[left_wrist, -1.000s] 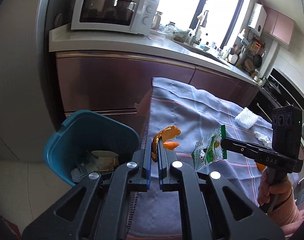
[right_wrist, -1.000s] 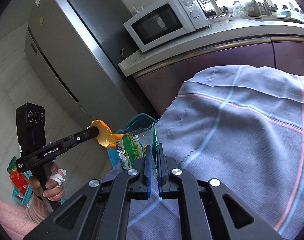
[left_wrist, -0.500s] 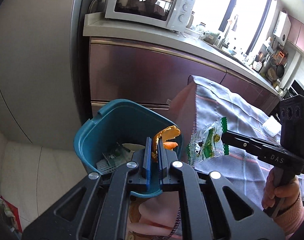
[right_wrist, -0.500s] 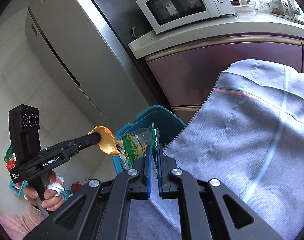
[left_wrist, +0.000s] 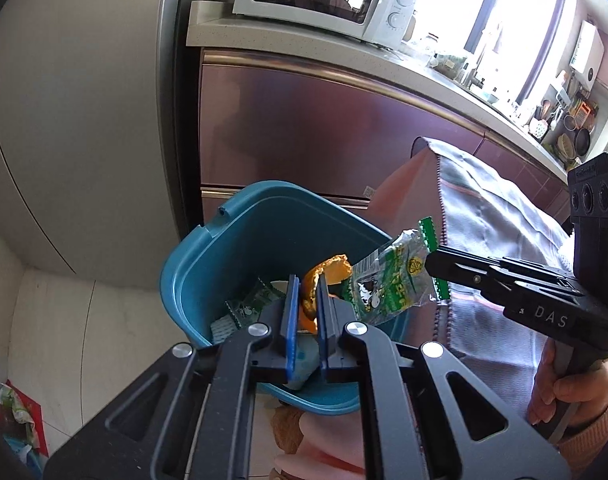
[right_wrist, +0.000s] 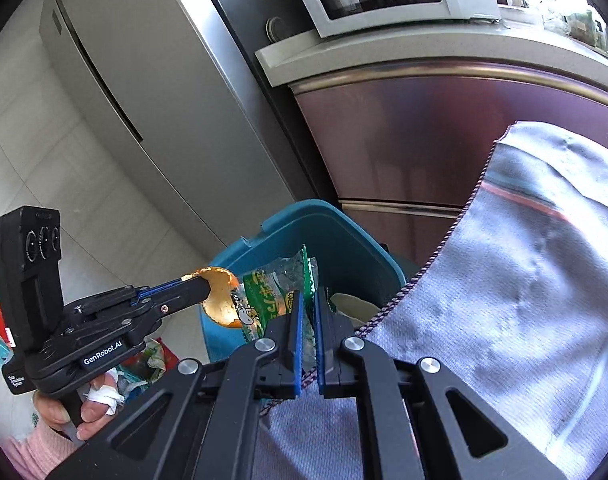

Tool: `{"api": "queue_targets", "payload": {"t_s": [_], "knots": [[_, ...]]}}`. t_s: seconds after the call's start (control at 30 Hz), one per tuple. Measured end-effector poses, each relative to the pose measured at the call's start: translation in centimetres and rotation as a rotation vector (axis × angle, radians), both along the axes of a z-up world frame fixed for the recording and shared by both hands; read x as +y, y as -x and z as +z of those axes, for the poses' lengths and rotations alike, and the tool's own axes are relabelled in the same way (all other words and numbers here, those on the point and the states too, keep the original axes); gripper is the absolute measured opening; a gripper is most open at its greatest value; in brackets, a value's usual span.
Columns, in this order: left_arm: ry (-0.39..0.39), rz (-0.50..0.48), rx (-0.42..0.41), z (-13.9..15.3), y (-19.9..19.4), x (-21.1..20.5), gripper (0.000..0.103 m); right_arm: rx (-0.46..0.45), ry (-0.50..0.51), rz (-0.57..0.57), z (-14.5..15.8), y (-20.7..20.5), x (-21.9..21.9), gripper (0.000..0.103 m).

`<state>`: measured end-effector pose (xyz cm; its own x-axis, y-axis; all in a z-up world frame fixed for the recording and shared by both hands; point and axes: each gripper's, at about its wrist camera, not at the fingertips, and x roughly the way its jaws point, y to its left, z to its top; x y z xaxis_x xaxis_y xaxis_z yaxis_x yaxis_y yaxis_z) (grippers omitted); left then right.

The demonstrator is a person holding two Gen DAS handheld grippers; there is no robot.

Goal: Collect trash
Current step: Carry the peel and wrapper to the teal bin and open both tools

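Both pairs of jaws are clamped on trash. A curled orange peel (left_wrist: 318, 280), bright outside and paler inside, is pinched by the left gripper (left_wrist: 306, 300) above the open teal bin (left_wrist: 208, 248). A crinkled clear wrapper (left_wrist: 392, 280) with green printed edges is gripped by the right gripper (right_wrist: 308, 312) just beside the peel, over the bin's rim.

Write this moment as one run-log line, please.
left gripper: holds orange peel | right gripper: holds green wrapper | both over teal bin
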<state>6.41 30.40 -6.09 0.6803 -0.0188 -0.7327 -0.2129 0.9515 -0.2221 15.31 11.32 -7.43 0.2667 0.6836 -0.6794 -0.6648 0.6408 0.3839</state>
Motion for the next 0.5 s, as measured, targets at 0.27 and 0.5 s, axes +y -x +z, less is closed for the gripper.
{"api": "queue_targets", "payload": {"t_s": [0.27,0.5], "knots": [[0.010,-0.014,0.009,-1.4,-1.5,-0.2,0.013,0.034,0.011,-0.031,-0.7,-0.9,0.8,0.011],[0.010,-0.037,-0.001,-1.3,-1.9,-1.3,0.016,0.038,-0.015,-0.041,-0.8,-0.6,-0.6,0.014]]}}
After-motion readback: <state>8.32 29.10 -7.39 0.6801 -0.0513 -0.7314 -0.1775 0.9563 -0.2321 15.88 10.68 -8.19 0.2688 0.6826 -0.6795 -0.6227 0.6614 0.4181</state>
